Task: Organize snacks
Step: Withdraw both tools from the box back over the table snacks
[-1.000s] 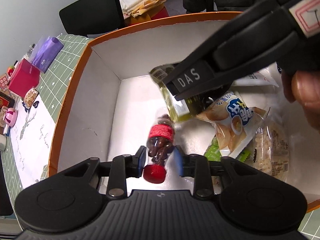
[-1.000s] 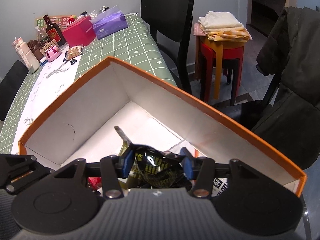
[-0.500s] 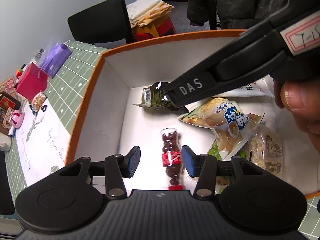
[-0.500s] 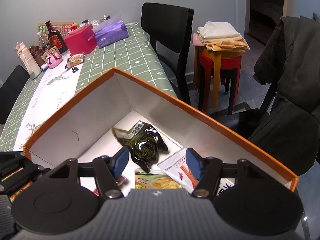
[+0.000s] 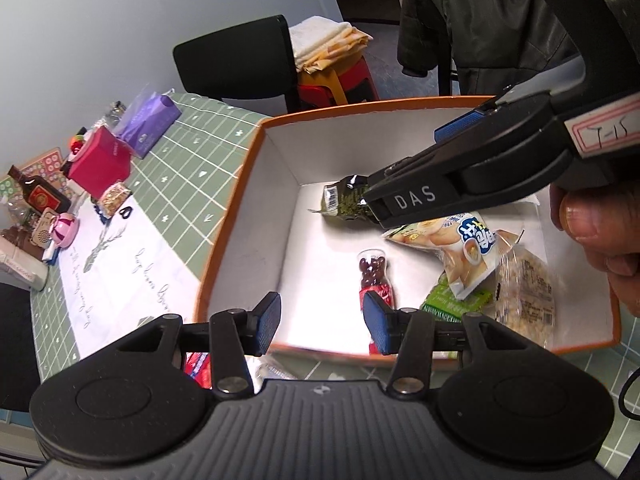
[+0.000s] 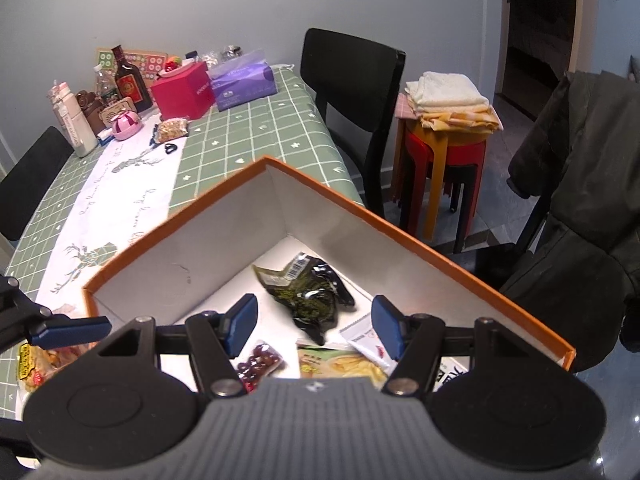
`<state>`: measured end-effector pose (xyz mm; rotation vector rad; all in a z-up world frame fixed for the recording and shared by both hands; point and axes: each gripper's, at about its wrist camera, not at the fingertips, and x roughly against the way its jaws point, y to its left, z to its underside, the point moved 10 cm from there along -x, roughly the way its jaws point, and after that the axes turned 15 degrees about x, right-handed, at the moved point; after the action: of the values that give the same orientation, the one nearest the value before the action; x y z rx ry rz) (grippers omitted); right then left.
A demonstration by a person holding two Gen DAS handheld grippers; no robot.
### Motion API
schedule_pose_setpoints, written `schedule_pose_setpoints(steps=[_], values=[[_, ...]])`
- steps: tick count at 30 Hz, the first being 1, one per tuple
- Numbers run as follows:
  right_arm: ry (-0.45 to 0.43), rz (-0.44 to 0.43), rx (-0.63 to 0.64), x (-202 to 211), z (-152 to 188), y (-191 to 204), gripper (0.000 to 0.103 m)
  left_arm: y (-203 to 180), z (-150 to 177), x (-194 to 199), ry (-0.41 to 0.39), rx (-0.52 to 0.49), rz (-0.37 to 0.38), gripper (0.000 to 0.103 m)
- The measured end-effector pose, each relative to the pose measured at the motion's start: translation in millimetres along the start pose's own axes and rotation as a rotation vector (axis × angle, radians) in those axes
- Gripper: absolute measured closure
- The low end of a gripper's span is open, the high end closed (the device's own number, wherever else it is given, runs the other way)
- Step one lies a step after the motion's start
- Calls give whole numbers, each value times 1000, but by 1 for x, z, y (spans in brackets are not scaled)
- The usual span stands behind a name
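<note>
both grippers, left gripper (image 5: 320, 322) and right gripper (image 6: 314, 330), spread and empty above the orange box (image 6: 440, 258) of snacks

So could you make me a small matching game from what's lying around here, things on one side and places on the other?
Things:
1. dark green snack pouch
2. bottle of chocolate beans
3. purple tissue pack
4. folded towels

Places:
A. on the stacked stools
B. on the green tablecloth
C. far corner of the orange box
D. middle of the box floor

Pairs: 1-C, 2-D, 3-B, 4-A
</note>
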<state>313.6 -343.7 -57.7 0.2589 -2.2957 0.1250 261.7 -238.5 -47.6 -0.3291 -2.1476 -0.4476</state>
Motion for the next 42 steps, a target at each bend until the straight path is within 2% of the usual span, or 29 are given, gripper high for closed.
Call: schedule_pose_setpoints(steps=[9,22,31,34,38,40,42], values=[[-37,-30,66,25,-8,46,41,34,20,33,-43,76,-13,47],[-67,-84,261,43,-8,139,41,103,104,58,-55,247,-7,47],[-81,-123,359,48,1,180,41,152,151,65,-107,444,17,46],[-83,-141,386,49,7,190,41,169,165,61,-137,517,-22,46],[-73,-161,409,42,14,200,41,189,177,54,-135,582,-55,46],[-64,-166,417,36,19,205,41,195,181,53,-148,592,-64,44],[-58,-177,426,30,23,210,41,200,186,52,-170,597,-74,33]])
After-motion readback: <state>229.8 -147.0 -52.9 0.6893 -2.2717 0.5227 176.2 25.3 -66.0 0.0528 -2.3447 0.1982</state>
